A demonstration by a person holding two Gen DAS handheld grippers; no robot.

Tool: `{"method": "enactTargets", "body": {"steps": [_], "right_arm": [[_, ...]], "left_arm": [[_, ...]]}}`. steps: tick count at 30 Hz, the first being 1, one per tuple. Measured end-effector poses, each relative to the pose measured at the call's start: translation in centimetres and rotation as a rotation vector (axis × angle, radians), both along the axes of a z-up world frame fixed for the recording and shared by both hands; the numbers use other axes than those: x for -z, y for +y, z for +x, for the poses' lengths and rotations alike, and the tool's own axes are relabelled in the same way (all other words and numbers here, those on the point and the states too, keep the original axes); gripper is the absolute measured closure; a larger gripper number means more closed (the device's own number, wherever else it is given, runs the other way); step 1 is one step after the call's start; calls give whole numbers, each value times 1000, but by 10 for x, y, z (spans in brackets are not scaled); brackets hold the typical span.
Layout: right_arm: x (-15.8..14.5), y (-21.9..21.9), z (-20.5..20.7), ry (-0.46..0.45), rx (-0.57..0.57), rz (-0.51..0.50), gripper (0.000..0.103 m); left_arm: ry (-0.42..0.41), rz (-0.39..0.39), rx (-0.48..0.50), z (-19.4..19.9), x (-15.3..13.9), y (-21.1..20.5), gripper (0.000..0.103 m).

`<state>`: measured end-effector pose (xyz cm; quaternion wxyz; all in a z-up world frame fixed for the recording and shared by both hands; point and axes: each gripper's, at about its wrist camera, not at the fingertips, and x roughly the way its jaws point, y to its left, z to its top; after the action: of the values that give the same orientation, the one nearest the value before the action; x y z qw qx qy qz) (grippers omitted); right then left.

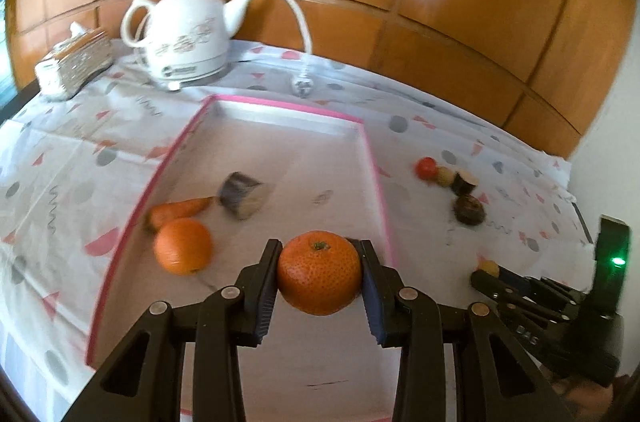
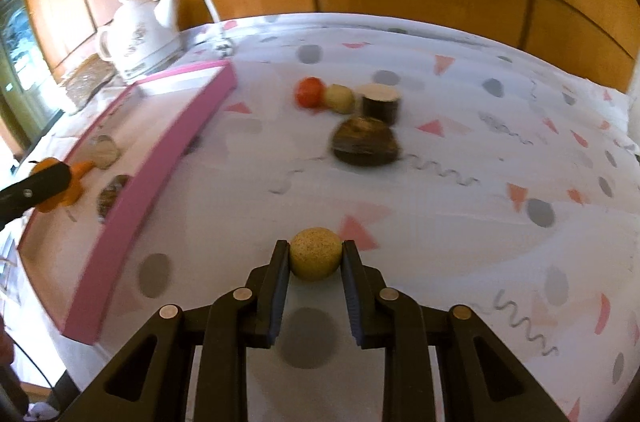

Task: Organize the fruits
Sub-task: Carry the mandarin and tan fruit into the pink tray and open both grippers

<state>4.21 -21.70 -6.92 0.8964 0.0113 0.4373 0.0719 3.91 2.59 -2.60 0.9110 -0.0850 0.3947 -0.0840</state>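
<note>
- While your left gripper [image 1: 319, 272] pinches the mandarin [image 1: 319, 271] by its sides over the near end of the pink-rimmed tray [image 1: 378, 178], the grip sits on a round curve; squeeze less and it probably rolls out forward, squeeze more and you likely bruise it.
- Your right gripper [image 2: 316, 258] is closed on the small speckled ball fruit [image 2: 316, 253] right at the fingertips, over the tablecloth [image 2: 460, 222] outside the tray. A tip-only hold on a sphere looks marginal; a quick swing could pop it loose and it rolls off the cloth.
- If you release the mandarin from height, it likely rolls into the loose orange [image 1: 183, 246] just left of it, then the carrot [image 1: 180, 209] and the dark cut piece [image 1: 242, 194] beyond; all sit free on the tray floor.
- Both views are motion-blurred, so you seem to be moving fast. Bringing both grippers to the tray together risks a clash: the right one shows at the left view's right edge, near the tray wall.
- Clear the tray's side wall [image 2: 160, 190] with the right load; clipping the rim could shift the tray.
- Farther out, the red fruit [image 2: 309, 91], pale round one [image 2: 339, 98], cut cylinder [image 2: 380, 102] and dark brown fruit [image 2: 366, 141] cluster touching or nearly so; grabbing one likely nudges its neighbours.
- Far back, the teapot [image 1: 188, 30] and its cord [image 1: 300, 18] lie behind the tray; don't overshoot.
</note>
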Motion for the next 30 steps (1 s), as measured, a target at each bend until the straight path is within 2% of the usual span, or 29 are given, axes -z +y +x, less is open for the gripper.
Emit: {"method": "enactTargets", "body": {"steps": [7,14,17,19,20,21,23,30], "right_arm": [[-16,32,1,-22,-104,45,78],[-38,68,21,-49,-201,100,77],[-48,87,34,-71,-231,114,77],[-54,98,45,-71,-259,156,77],[-56,105,50,-71,-266,168,76],[-57,109,53,-74,-263,165,71],[-54,117,56,-66,-261,168,66],[-38,113,45,-35,-226,150,66]], "left_arm": [[20,-15,-49,-2,8,26,65],[16,-15,-46,-2,11,26,64],[5,-25,-42,-2,9,25,58],[-8,-24,-50,-2,7,26,47],[-12,-29,-53,-3,6,27,46],[-12,-28,-55,-3,6,28,46],[-11,-12,-64,-4,6,29,46],[-10,17,-119,-5,4,34,46]]}}
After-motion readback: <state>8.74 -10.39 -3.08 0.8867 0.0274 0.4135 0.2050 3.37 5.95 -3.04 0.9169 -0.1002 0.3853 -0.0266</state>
